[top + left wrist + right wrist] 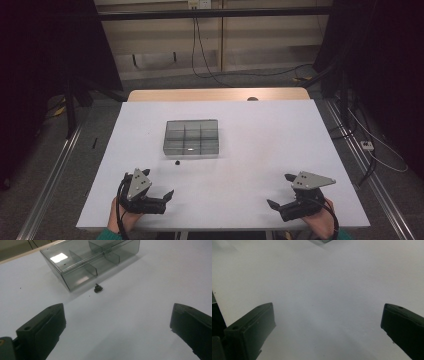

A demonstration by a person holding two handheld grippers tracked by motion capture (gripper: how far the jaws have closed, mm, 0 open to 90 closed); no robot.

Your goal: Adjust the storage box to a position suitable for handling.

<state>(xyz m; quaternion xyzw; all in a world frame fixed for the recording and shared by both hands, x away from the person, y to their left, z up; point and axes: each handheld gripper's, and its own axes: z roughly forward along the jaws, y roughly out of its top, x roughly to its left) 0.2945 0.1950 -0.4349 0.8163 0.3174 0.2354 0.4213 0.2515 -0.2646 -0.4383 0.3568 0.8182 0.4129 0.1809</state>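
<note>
A clear grey box (191,150) with several compartments sits at the middle of the white table (260,135). A small black part (176,162) lies on the table just in front of the box's left corner. My left gripper (159,182) rests near the front left edge, open and holding nothing. In the left gripper view, the box (75,277) and the black part (98,288) lie ahead of the wide-apart jaws of the left gripper (117,322). My right gripper (279,190) is at the front right, open over bare table. In the right gripper view, the right gripper (328,322) holds nothing.
A wooden strip (215,94) runs along the table's far edge. Metal rails (55,170) flank both sides on the floor. Cables (210,70) and a power strip (367,145) lie beyond and to the right.
</note>
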